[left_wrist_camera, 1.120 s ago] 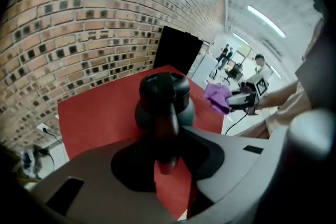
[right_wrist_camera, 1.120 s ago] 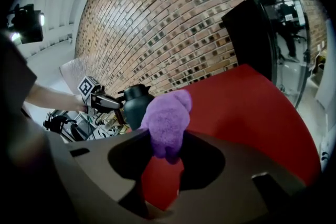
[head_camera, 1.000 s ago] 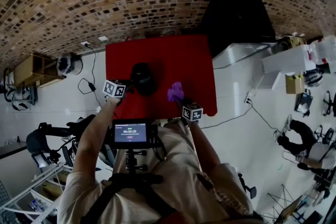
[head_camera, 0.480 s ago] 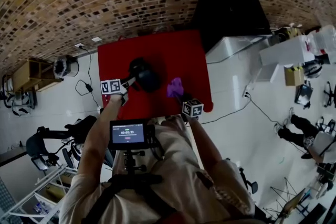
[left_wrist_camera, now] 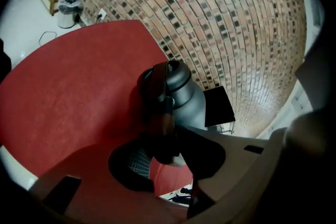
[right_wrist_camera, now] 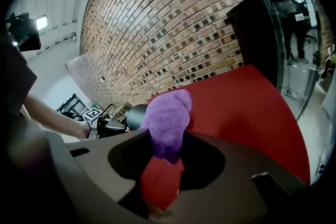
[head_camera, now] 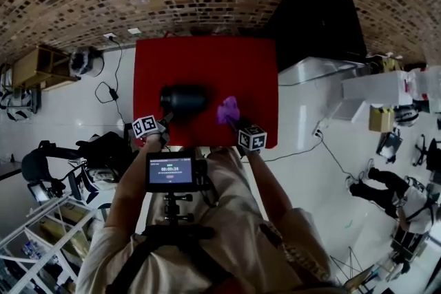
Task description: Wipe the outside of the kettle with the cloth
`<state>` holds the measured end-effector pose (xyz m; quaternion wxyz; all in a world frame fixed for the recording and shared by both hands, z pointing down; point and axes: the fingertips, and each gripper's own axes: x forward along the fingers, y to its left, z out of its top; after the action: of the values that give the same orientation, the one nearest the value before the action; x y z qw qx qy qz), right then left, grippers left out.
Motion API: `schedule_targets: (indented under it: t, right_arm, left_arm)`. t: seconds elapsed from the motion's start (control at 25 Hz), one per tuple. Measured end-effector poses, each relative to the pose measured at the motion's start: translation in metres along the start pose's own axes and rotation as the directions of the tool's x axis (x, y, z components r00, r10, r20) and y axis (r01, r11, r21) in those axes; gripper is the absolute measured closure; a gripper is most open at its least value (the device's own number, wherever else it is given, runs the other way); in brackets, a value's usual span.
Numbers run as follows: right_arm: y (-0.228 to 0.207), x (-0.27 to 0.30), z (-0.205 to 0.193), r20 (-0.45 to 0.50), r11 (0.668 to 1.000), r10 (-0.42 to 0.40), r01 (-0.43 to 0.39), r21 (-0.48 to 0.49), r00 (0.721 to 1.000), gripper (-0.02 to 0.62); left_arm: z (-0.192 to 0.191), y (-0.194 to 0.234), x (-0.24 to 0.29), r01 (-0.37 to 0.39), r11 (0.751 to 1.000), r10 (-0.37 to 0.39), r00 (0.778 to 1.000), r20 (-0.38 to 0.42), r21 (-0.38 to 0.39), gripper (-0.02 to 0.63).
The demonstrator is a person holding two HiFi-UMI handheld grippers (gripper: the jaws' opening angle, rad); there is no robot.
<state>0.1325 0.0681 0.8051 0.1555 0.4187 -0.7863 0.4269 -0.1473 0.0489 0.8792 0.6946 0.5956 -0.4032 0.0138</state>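
A dark grey kettle (head_camera: 183, 99) lies on its side on the red table (head_camera: 248, 65), spout end to the right. My left gripper (head_camera: 164, 122) reaches it from the near left. In the left gripper view the kettle's body (left_wrist_camera: 184, 94) lies ahead and its dark handle (left_wrist_camera: 163, 126) runs between the jaws of my left gripper (left_wrist_camera: 167, 157), which have just been opening a little while still holding it. My right gripper (head_camera: 236, 124) is shut on a purple cloth (head_camera: 227, 109), bunched and upright (right_wrist_camera: 167, 120), just right of the kettle (right_wrist_camera: 134, 115) and apart from it.
A brick wall backs the table. A tall black cabinet (head_camera: 318, 17) and a white counter (head_camera: 324, 69) stand at the right. A wooden shelf (head_camera: 38, 67) and a bin (head_camera: 81, 60) sit on the floor at the left. A chest camera rig (head_camera: 171, 170) hangs near the table's front edge.
The kettle has gone from upright to lying on its side. My left gripper has rolled and dropped toward the table's near edge with the handle. The right gripper and cloth have barely moved.
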Motion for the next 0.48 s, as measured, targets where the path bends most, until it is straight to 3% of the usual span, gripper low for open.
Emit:
schedule_targets:
  t: [0.16,0.2,0.32,0.48]
  right_arm:
    - [0.04,0.022,0.01,-0.04,0.995,0.047,-0.05,-0.09,0.998,0.437]
    - [0.05,0.029,0.011,-0.055,0.991,0.059,-0.065,-0.114,0.997,0.437]
    - [0.078,0.052,0.008,-0.112,0.979,0.08,-0.099,-0.179,0.99,0.437]
    - [0.093,0.084,-0.007,-0.187,0.969,0.056,-0.099,-0.228,0.981,0.437]
  left_arm:
    - [-0.02,0.027,-0.003,0.0,0.985,0.002,1.0,0.015,-0.175,0.457]
    - [-0.025,0.032,-0.003,-0.01,0.986,0.013,1.0,0.014,-0.168,0.447]
    - [-0.04,0.043,-0.001,-0.07,0.997,0.069,0.997,-0.033,-0.028,0.381]
    - [-0.059,0.055,-0.006,-0.13,0.991,0.132,0.987,-0.094,0.035,0.327]
